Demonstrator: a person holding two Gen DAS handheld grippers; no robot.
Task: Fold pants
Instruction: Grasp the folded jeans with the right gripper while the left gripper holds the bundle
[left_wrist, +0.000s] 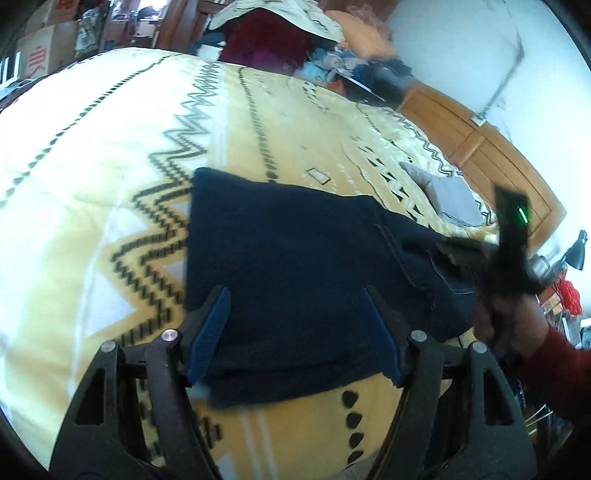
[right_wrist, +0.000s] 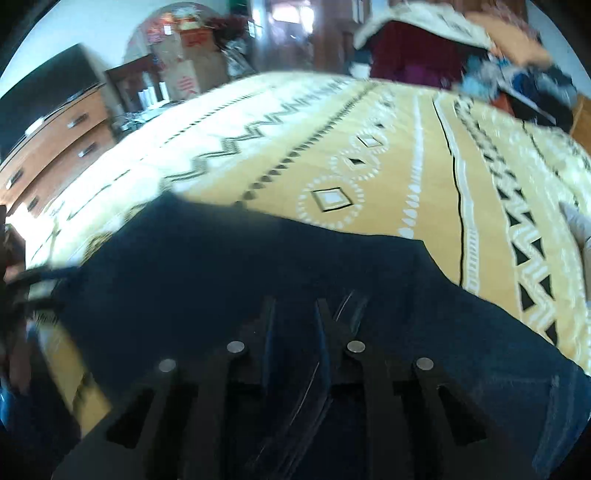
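Dark navy pants (left_wrist: 295, 240) lie folded on a yellow patterned bedcover (left_wrist: 92, 166). My left gripper (left_wrist: 293, 291) hovers over their near edge with its jaws wide open and nothing pinched between the blue pads (left_wrist: 210, 328). The right gripper (left_wrist: 513, 240) is a dark blur at the pants' right end, held by a hand in a red sleeve (left_wrist: 554, 362). In the right wrist view the right gripper (right_wrist: 295, 306) is low over the pants (right_wrist: 258, 258), jaws close together. Blur hides whether cloth is pinched between them.
A folded grey garment (left_wrist: 450, 199) lies further along the bedcover (right_wrist: 406, 166). A heap of clothes (right_wrist: 443, 44) is piled at the far end. A wooden headboard (left_wrist: 480, 147) runs along the right, and a wooden dresser (right_wrist: 55, 147) stands left of the bed.
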